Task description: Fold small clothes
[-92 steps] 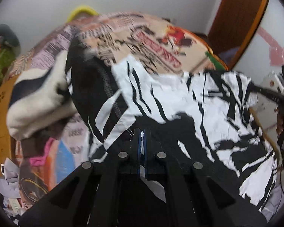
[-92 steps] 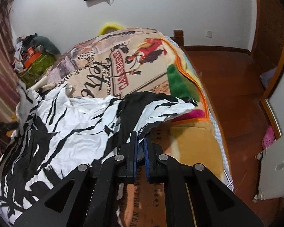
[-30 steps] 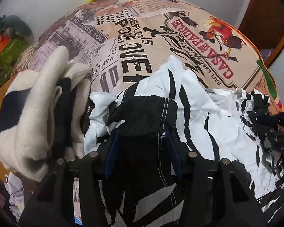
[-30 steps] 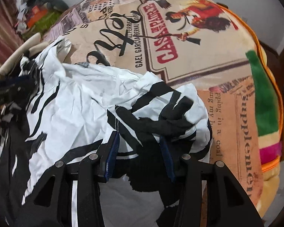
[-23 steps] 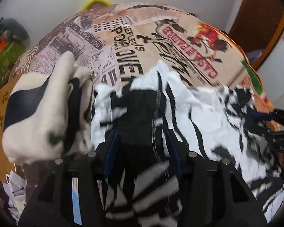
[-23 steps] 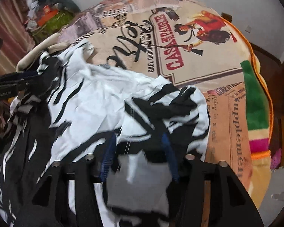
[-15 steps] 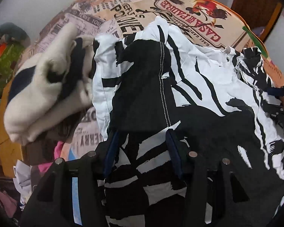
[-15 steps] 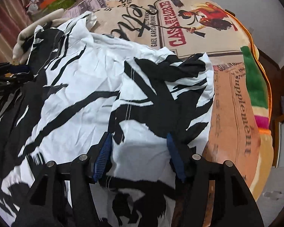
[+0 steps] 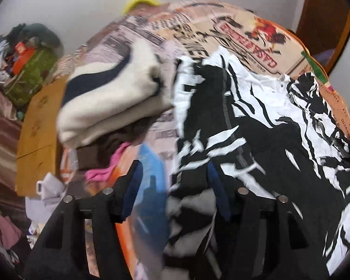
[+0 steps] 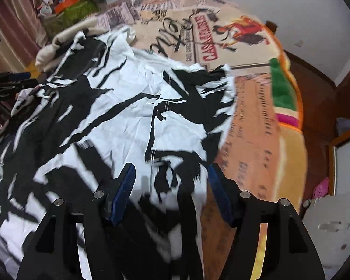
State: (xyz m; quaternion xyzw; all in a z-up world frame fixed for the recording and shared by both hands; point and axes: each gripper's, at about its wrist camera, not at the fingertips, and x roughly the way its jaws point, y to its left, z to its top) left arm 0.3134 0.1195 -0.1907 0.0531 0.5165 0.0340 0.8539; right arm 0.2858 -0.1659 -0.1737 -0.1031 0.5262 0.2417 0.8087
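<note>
Shirt (image 10: 133, 116), black-and-white, lies spread on the bed's printed blanket (image 10: 249, 126), filling centre frame. Left claw (image 9: 172, 186) and right claw (image 10: 170, 184) both gape, holding nothing. Its rumpled right edge could bunch and skew a fold.
</note>
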